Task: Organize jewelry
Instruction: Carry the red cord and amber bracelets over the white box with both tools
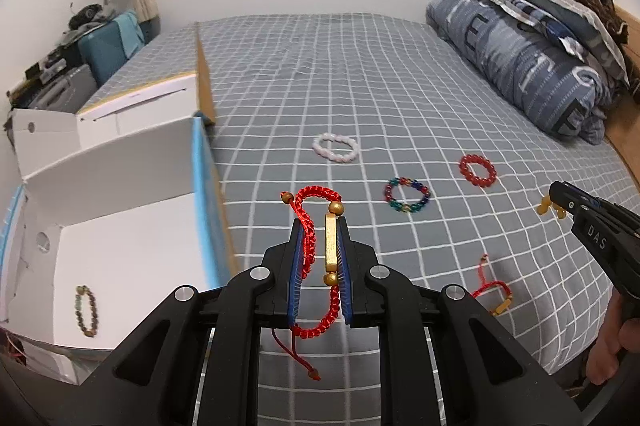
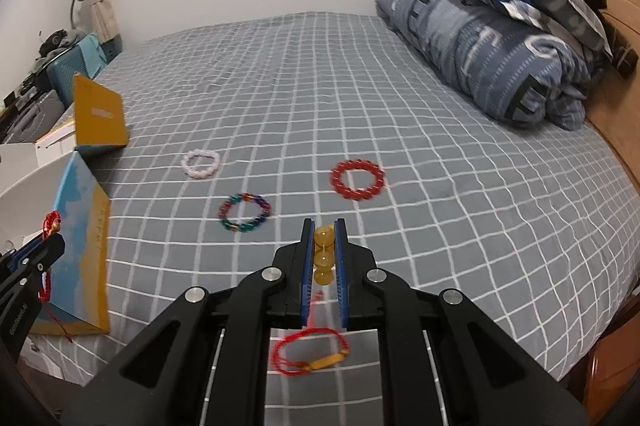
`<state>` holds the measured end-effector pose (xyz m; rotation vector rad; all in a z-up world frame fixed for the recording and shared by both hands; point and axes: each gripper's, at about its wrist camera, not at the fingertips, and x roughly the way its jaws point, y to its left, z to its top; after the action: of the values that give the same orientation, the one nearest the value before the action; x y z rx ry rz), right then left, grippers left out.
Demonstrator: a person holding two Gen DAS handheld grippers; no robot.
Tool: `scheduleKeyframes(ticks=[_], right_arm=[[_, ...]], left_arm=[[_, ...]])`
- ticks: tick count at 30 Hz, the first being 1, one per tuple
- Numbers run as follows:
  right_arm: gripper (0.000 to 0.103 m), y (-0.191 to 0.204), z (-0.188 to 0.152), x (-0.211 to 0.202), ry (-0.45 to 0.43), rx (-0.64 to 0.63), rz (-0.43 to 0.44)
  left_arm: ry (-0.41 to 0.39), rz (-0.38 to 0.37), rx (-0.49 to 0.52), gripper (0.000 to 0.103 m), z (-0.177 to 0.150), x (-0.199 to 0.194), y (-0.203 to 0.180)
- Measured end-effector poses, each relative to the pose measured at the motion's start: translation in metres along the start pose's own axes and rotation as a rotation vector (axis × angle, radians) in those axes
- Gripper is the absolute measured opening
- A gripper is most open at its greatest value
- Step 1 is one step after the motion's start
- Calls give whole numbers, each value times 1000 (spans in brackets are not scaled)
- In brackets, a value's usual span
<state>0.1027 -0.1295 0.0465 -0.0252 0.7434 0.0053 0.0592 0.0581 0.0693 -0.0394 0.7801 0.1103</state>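
Observation:
My left gripper (image 1: 320, 226) is shut on a red braided bracelet with a gold bar (image 1: 330, 246), held above the bed just right of an open white box (image 1: 132, 250). A dark beaded bracelet (image 1: 86, 311) lies inside that box. My right gripper (image 2: 324, 226) is shut on a yellow bead bracelet (image 2: 323, 258), held above the bed. On the bed lie a white bead bracelet (image 2: 201, 164), a multicolour bead bracelet (image 2: 244, 212), a red bead bracelet (image 2: 357, 180) and a thin red cord bracelet with a gold bar (image 2: 312, 350).
The bed has a grey checked sheet (image 2: 440, 226). Rolled bedding and pillows (image 2: 500, 38) are stacked at the far right by a wooden headboard. The box's lid flaps (image 2: 100, 114) stand up at the left. A cluttered desk with a lamp (image 1: 80, 38) is beyond.

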Motion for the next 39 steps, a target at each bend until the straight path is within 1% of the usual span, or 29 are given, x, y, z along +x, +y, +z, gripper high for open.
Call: scheduleKeyframes(ticks=[10,15,20,29,31,33,39], right_arm=[[9,72,12,-12,-21,-65,68],[9,117,15,-17,-30,-109,124],[9,160,15,-21,-37,-153,177],[9,227,8,-32,-56,-227,254],[9,242,4,-34,-64,-250,253],[9,253,0,-35,-72,-269,255],[9,293,-11,-35,-55,-317,302]], left_arm=[[-5,60,-63,15,4,-11,54],[-15,87,-102,15,3,-23,84],[-20,130,-150,15,-1,-32,118],[-33,181,-222,15,-10,-50,173],[-35,191,-234,15,-13,-52,182],[-32,204,-248,15,-16,-53,194],[-11,242,-287,15,-24,-48,221]])
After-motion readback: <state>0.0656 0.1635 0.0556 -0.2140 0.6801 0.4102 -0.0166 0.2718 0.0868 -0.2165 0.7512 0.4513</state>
